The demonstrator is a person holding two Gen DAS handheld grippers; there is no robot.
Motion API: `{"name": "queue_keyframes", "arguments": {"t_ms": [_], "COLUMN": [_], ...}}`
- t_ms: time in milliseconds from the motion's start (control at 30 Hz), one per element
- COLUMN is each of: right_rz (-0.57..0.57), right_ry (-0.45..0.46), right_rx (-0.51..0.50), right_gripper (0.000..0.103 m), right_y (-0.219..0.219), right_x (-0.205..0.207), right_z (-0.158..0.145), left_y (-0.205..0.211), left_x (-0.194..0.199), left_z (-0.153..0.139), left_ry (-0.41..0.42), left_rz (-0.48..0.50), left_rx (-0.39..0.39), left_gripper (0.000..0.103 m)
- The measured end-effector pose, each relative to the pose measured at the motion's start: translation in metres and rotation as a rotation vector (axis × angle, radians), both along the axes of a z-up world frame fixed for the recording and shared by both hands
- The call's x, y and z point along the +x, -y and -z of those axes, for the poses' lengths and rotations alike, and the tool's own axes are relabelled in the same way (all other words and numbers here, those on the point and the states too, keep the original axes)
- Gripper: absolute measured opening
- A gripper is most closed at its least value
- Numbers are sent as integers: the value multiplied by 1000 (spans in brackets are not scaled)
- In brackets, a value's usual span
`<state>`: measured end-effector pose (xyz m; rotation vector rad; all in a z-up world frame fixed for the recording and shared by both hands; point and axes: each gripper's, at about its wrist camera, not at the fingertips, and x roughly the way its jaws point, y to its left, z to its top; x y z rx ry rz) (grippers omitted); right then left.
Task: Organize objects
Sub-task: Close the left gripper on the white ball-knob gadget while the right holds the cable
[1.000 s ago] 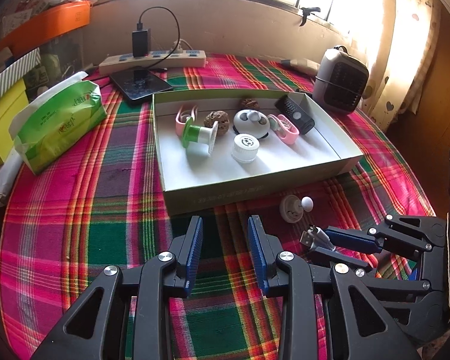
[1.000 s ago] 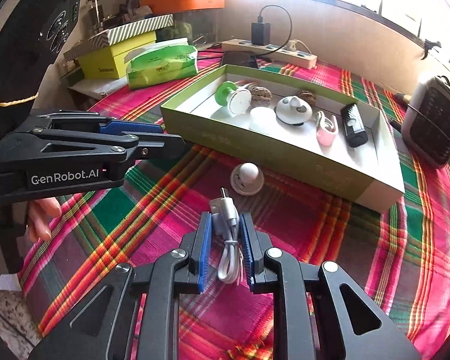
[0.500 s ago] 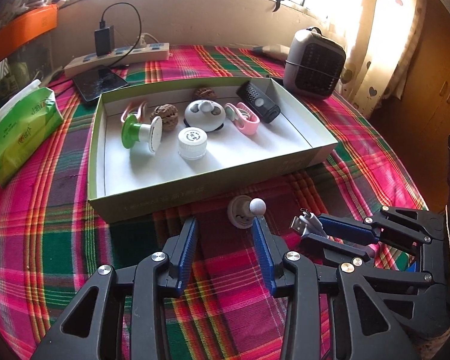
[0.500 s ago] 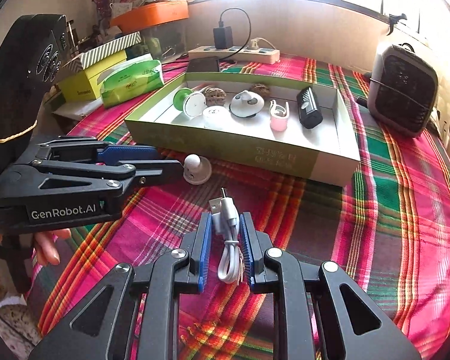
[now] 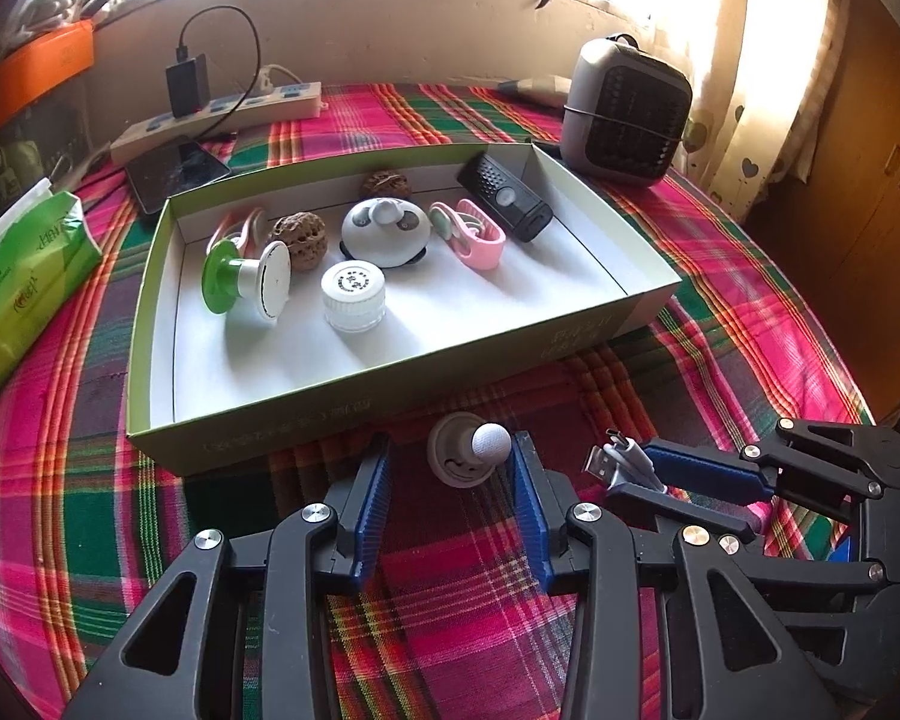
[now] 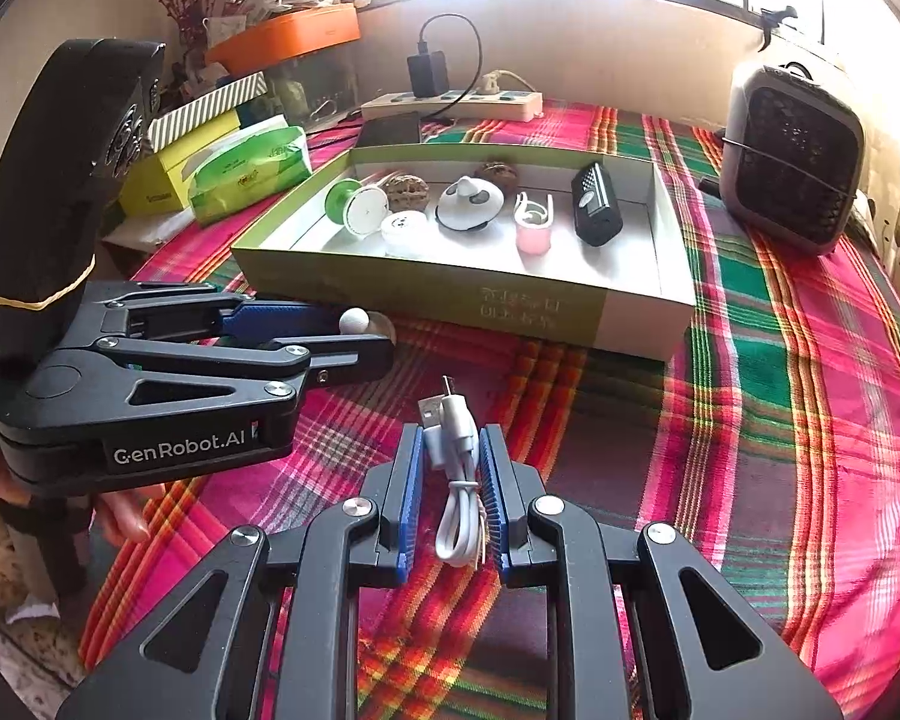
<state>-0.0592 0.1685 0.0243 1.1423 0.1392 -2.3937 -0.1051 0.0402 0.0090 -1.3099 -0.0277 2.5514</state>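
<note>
The small round grey suction-cup knob with a white ball tip (image 5: 471,453) sits on the red-and-green plaid tablecloth (image 5: 60,450), just in front of the near wall of the shallow green cardboard tray with a white floor (image 5: 252,438). It lies straight ahead of my left gripper (image 5: 450,480), between its blue-padded fingers (image 5: 373,492) and closer to the right-hand one; its ball stem tilts up towards me. The jaws are opening around it and the pads do not press on it yet, though the ball looks nearly against the right pad. My left hand is clearly the nearer one. My right gripper (image 6: 450,480) is clenched on a folded white USB cable (image 6: 456,480), plugs pointing forward, beside the knob and a little further from the tray. I judge both pieces are bound for the tray.
</note>
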Motion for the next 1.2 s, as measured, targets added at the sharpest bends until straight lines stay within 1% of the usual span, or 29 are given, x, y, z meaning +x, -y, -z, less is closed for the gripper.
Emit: {"name": "queue_keyframes", "arguments": {"t_ms": [267,333,400,433,933,1200], "right_rz": [1,2,2,2,5,7], "right_ry": [10,12,13,13,13,7], "right_rx": [-5,-5,-4,-5,5,5], "right_gripper": [20,20,20,20,20,20], "right_y": [-1,-1,-1,-1,0,1], "right_x": [-2,-2,-2,-2,-2,-1], "right_z": [2,2,2,2,2,1], "left_y": [-1,-1,0,0,-1,-3], "left_x": [-2,-2,-3,-3,-2,3], "left_z": [1,1,1,1,0,-4], "left_ry": [-3,-5,-3,0,-5,-21], "left_rz": [-6,-10,-11,-10,-5,2], "left_rx": [-7,-14,-11,-9,-11,-11], "left_gripper": [36,33,25,24,23,23]}}
